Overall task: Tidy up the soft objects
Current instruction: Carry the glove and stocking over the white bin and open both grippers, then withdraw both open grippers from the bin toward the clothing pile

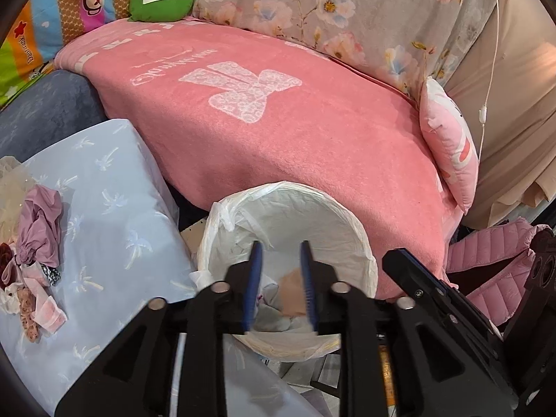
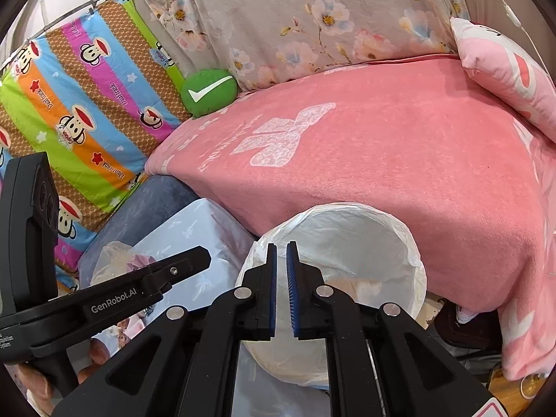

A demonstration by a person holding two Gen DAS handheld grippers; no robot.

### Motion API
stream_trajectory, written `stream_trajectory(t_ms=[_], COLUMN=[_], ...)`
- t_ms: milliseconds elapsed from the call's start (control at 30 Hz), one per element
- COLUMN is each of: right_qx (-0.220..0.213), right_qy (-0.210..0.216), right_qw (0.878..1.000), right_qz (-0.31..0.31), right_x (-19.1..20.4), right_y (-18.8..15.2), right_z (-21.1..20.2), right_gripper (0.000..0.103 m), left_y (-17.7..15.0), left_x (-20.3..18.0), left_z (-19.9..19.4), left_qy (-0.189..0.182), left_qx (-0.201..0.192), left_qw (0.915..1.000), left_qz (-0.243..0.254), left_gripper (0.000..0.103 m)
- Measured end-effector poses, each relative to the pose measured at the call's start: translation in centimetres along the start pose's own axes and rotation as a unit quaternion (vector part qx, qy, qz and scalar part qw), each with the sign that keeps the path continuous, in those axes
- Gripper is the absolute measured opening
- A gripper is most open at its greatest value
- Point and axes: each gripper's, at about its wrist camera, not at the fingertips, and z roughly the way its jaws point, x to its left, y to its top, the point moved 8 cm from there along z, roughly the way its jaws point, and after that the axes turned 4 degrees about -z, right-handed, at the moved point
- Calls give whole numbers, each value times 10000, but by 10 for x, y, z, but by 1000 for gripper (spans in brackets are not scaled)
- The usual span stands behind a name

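A white bin lined with a plastic bag (image 1: 347, 229) (image 2: 368, 236) stands against the pink-covered bed. Peach and pale cloth pieces (image 1: 290, 279) (image 2: 361, 286) lie inside it. My left gripper (image 1: 280, 252) hangs over the bin's mouth, open, with nothing between its blue pads. My right gripper (image 2: 281, 246) hovers at the bin's near left rim, its pads a narrow gap apart and holding nothing. A heap of small soft items, with a mauve cloth (image 1: 40, 222) on top, rests on a light blue sheet (image 1: 114, 180) to the left.
A pink blanket (image 1: 278, 146) (image 2: 382, 160) covers the bed. On it sit a green check-mark cushion (image 1: 161, 0) (image 2: 208, 92) and a pink pillow (image 1: 448, 149) (image 2: 504, 80). A pink quilted jacket (image 1: 486, 271) lies at the right, and a monkey-print cloth (image 2: 76, 104) hangs at the left.
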Motion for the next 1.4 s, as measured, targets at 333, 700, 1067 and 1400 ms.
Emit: stream_trajectory(t_ms=[333,700,1067,1400], right_qx=[145,410,691,938], right_qy=[47,77,125,294], right_qw=[9999,9987,9955,9909], right_qz=[-65,-297,-635,-916], right_x=[7,29,54,89], right_y=[-10,-34,-54,-77], right_z=[6,13,24,39], right_gripper=[12,17,19,28], left_y=[-3,-13,-25,-37], left_x=[15,37,74,118], left_z=[-7,-15,-27,-42], left_qy=[223,420,760,1161], left_qx=[-155,-205,-280,-427], left_qw=[9996,9987,9960,9901], left_qz=[-58,-196,-382,-666], left_gripper=[42,42,42,59])
